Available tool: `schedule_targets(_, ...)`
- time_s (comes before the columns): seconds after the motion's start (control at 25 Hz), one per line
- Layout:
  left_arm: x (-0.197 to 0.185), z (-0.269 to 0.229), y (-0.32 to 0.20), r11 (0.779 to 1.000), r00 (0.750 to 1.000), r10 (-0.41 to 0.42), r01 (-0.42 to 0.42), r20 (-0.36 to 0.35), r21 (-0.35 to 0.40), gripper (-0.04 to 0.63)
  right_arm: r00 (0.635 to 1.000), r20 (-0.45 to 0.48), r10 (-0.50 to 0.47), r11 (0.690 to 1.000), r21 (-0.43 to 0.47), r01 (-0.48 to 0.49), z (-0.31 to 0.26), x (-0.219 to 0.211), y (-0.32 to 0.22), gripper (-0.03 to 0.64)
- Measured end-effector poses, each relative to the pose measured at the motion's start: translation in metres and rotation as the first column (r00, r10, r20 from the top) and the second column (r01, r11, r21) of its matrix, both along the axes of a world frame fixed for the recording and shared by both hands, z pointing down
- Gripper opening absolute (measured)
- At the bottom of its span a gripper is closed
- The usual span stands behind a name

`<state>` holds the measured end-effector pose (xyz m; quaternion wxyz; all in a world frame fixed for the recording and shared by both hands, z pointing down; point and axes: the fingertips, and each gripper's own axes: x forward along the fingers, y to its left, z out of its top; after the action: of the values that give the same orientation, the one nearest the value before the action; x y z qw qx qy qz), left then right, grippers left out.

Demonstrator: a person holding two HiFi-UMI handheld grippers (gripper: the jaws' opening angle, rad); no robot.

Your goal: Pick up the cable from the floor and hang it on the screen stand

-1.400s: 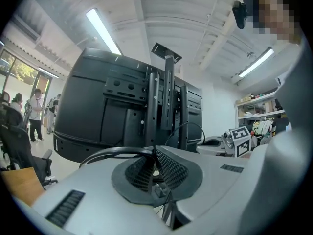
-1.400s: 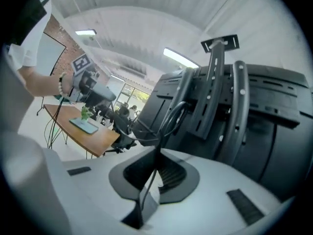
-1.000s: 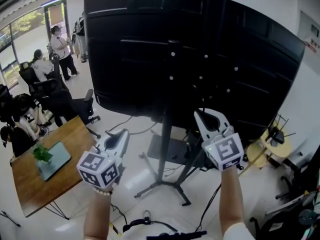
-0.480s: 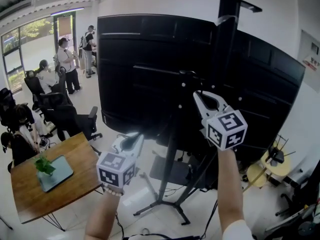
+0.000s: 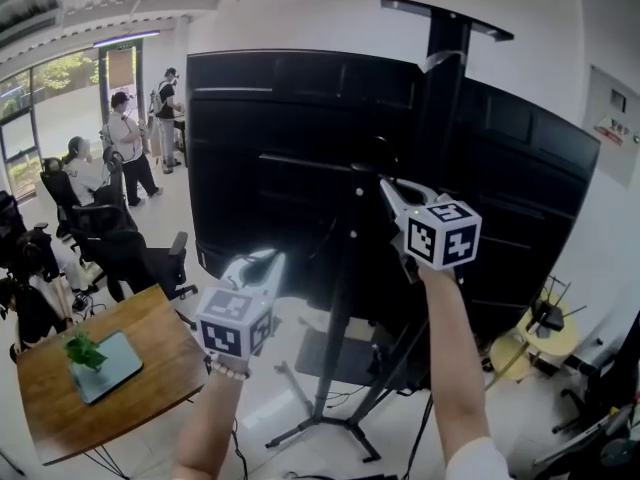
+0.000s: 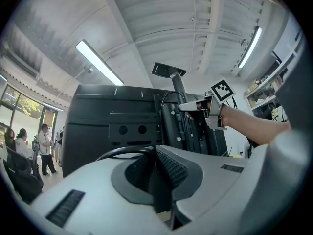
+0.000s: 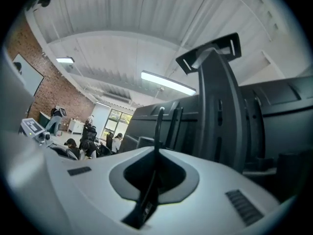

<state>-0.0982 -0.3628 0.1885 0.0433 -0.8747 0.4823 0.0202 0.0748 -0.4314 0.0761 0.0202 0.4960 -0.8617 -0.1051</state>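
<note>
Both claws are pinching the thin black cable (image 7: 157, 124), so the step in hand looks to me like bringing it to the black metal screen stand (image 5: 446, 98) and draping it there. To do that well, I would say the person should be holding both grips firm and leaving some slack between the two claws so that it is forming a loop. That loop should be going over a part of the stand that will catch it, perhaps the flat black bracket (image 5: 446, 18) topping the post, before either claw is letting go. Releasing early risks the cable sliding back to the floor. The right gripper (image 5: 386, 184) is hovering far and high, just beside the post and in front of the large black screen (image 5: 260, 128). Its jaws are pressing together on the cable, which is standing straight up from between them with the post just to its right. The left gripper (image 5: 272, 259) is hanging lower, nearer and to the left, its jaws likewise pressing together on the cable, which is curving out of them in a dark arc to the left. Against the dark screen I am not managing to trace the run between the two claws, nor to tell whether any of the cable is touching the stand.
</note>
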Motion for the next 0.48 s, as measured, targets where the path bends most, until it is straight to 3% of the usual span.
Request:
schedule_targets(0.28, 0.011, 0.003, -0.014, 1.0, 1.0, 0.015, -0.015, 0.013, -0.015, 0.014, 0.987, 0.159, 0.034, 0.987, -0.159, -0.008, 0.024, 0.022, -0.011, 0.02)
schedule_targets(0.48, 0.021, 0.005, -0.015, 1.0, 1.0, 0.023, -0.023, 0.012, -0.012, 0.012, 0.983, 0.175, 0.064, 0.977, -0.214, -0.026, 0.061, 0.028, -0.01, 0.02)
